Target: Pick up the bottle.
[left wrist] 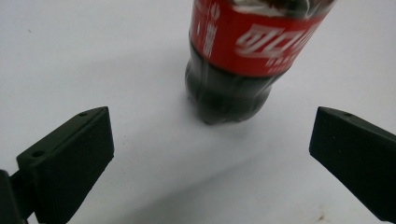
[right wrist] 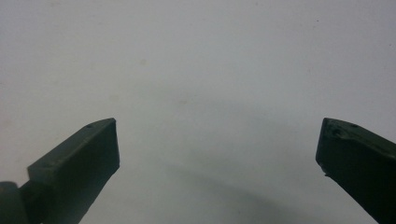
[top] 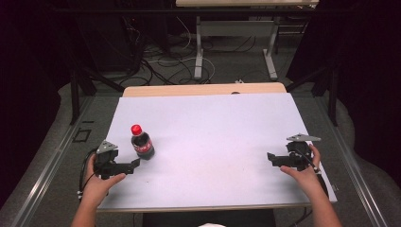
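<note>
Standing upright near the left edge of the white tabletop [top: 213, 137], a small dark plastic cola bottle with red cap [top: 142, 142] sat just ahead of the left gripper [top: 134, 165], fingers wide, empty; right gripper [top: 270, 157] well apart, also wide.

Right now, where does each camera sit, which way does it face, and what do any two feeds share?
High view: above the person's side, looking forward and down on the table; forearms, both hands, left tongs and right tongs show.
Left gripper view: rides the left tongs, facing the cola bottle; its open jaws frame it.
Right gripper view: rides the right tongs, facing bare tabletop; open jaws show.
Shared: high and left gripper views both show the bottle.
</note>
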The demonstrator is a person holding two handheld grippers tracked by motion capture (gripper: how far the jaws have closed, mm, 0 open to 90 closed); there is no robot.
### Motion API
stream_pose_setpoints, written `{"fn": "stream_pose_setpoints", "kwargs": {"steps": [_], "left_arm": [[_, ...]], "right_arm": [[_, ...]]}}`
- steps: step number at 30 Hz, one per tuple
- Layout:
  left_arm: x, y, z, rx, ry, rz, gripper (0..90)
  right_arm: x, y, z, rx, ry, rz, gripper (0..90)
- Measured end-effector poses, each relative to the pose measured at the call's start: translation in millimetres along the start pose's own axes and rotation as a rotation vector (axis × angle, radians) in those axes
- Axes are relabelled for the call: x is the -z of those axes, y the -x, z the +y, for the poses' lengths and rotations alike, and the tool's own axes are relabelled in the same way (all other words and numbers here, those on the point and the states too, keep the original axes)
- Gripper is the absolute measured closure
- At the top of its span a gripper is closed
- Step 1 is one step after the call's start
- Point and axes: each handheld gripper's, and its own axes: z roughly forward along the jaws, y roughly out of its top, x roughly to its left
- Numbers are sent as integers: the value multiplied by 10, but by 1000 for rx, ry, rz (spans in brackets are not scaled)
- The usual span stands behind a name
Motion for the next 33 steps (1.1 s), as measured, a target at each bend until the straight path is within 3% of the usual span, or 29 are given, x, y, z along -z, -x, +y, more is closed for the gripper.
{"fn": "stream_pose_setpoints", "kwargs": {"steps": [4,11,21,33], "left_arm": [[107,45,84,0,42,-6,1],[93,89,178,-2,53,-14,2],[-77,148,311,-18,83,-28,30],[-360,210,336,-27,92,-15,169]], "right_arm": [[139,-60,72,4,24,10,0],[207,-118,103,17,66,12,0],[126,-167,75,24,50,15,0],[90,-209,62,32,49,26,0]]}}
